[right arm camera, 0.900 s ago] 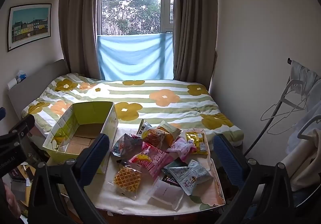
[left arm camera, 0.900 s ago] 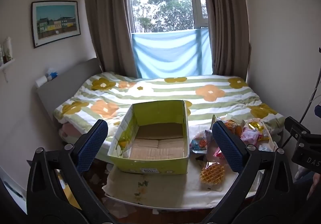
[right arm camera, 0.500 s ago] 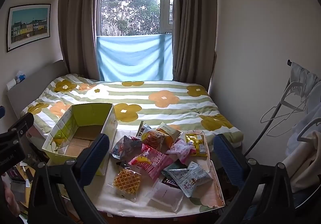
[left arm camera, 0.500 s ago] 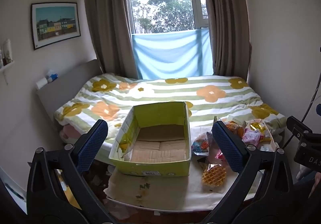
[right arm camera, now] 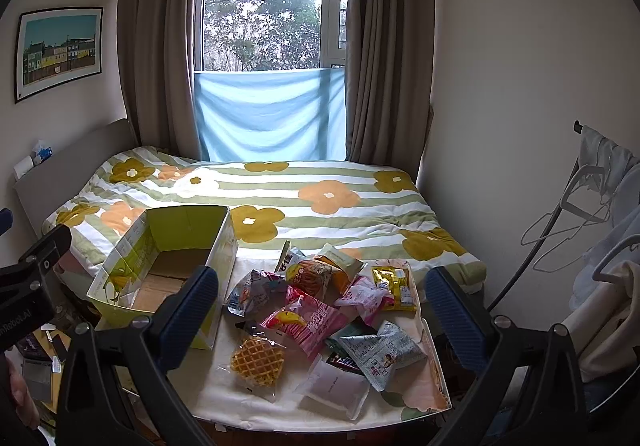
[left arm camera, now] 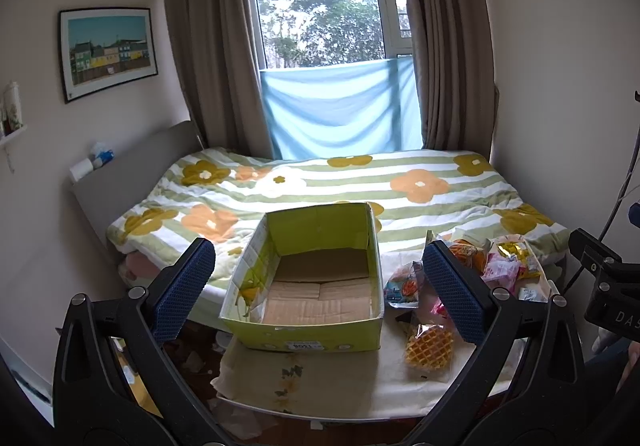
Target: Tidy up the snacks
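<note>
Left wrist view: the left gripper (left arm camera: 318, 288) hovers level, fingers spread wide, holding nothing, above one yellow-green box (left arm camera: 308, 286) on the table (left arm camera: 340, 386). The right gripper (right arm camera: 322, 320), also spread, hovers over roughly ten snack packets (right arm camera: 320, 320) piled beside one wrapped waffle (right arm camera: 256, 362).

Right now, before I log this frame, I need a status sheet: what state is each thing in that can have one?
Left gripper: open, holding nothing.
Right gripper: open, holding nothing.
Cardboard box: open on top, no snacks inside.
Waffle pack: sealed, lying flat on the table.
Pink snack bag: lying in the pile, outside the box.
Curtains: drawn apart.
Blue cloth: hung across the lower window.
</note>
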{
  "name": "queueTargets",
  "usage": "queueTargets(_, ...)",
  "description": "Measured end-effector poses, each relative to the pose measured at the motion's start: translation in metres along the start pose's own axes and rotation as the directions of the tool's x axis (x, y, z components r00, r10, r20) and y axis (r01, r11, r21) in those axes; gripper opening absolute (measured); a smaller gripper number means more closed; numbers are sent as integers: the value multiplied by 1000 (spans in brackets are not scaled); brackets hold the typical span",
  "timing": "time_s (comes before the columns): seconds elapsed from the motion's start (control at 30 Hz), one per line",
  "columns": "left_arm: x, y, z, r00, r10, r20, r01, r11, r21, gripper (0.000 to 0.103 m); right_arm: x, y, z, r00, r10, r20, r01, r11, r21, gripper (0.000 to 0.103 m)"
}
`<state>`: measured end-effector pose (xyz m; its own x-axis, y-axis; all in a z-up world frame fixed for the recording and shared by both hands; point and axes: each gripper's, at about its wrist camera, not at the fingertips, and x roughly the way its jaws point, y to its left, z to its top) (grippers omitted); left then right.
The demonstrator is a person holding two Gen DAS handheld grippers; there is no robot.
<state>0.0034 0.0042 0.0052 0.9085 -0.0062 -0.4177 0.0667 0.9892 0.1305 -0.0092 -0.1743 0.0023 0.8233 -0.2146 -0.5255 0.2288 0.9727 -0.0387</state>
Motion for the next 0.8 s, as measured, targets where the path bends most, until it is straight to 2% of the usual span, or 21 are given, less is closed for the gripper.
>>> queueTargets(0.8, 3, 3, 0, 1000, -14, -13, 13, 1000, -26, 103, -4, -2, -5, 1000, -17, -1, 17, 1000, 4, 103)
